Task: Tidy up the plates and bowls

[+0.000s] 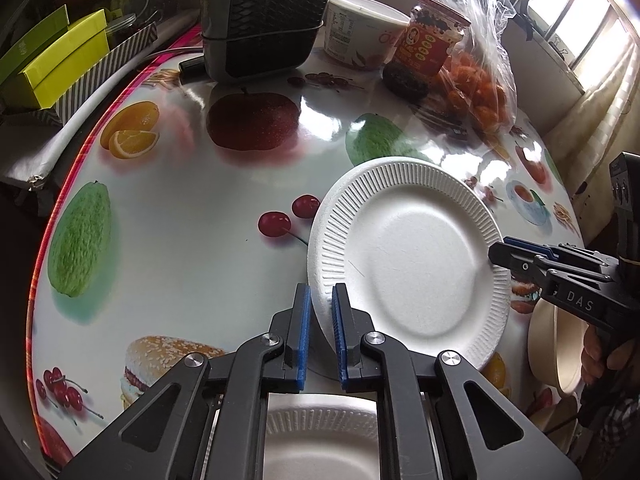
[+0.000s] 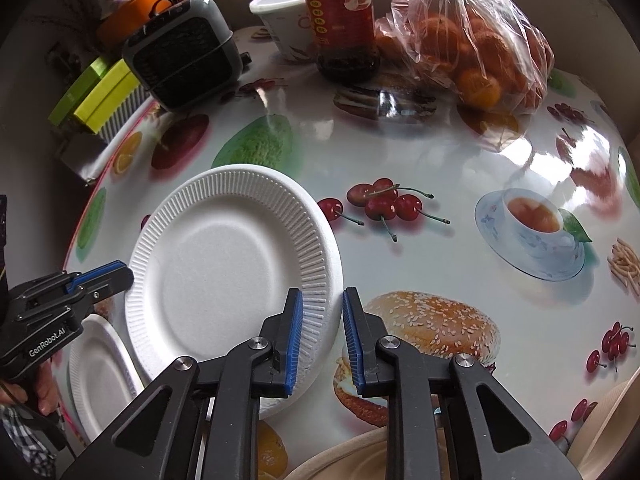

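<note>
White foam plate (image 1: 408,264), ribbed rim, shallow round well, tilted above the glossy fruit-print worktop (image 1: 192,216), between the printed cherries and hamburger; left gripper (image 1: 320,320) and right gripper (image 2: 320,328) each have jaws closed on opposite rim edges; judged risks: thin foam buckling or cracking under pinch, or slipping onto the second plate (image 2: 100,368) beneath.

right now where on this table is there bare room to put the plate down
Free: the wide middle of the table, between the white plate and the bag of oranges. Crowded: the far edge, with the heater, tub and jar, and the near edge, with another plate.
</note>
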A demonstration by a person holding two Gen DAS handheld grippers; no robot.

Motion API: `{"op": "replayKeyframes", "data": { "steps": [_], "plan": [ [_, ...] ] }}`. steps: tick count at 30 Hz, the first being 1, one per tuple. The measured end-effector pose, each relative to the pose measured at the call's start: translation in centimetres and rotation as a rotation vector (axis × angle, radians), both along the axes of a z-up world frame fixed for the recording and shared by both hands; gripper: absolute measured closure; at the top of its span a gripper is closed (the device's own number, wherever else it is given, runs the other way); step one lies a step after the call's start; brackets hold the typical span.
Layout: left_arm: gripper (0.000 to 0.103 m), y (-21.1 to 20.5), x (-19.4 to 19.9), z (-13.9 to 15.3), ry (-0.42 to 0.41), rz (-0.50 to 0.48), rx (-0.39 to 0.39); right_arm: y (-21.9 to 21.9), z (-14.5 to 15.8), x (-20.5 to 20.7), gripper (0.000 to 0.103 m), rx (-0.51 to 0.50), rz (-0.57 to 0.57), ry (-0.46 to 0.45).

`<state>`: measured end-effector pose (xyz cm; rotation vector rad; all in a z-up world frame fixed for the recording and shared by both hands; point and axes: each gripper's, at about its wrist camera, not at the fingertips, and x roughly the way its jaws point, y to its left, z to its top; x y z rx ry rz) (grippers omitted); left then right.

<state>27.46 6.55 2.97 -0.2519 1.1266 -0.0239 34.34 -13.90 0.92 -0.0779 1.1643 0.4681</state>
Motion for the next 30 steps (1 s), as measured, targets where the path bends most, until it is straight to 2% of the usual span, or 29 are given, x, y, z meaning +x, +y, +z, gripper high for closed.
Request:
{"op": "replayKeyframes", "data": {
  "steps": [12, 30],
  "plan": [
    [0.093, 0.1, -0.2, 0.5, -0.017, 0.006, 0.009, 0.0, 0.5, -0.1, 0.084, 0.004, -0.005, -0.005],
    [0.093, 0.9, -2.1, 2.8, -0.058, 0.013, 0.033, 0.8, 3.0, -2.2, 0.084, 0.024, 0.011, -0.041]
  ]
}}
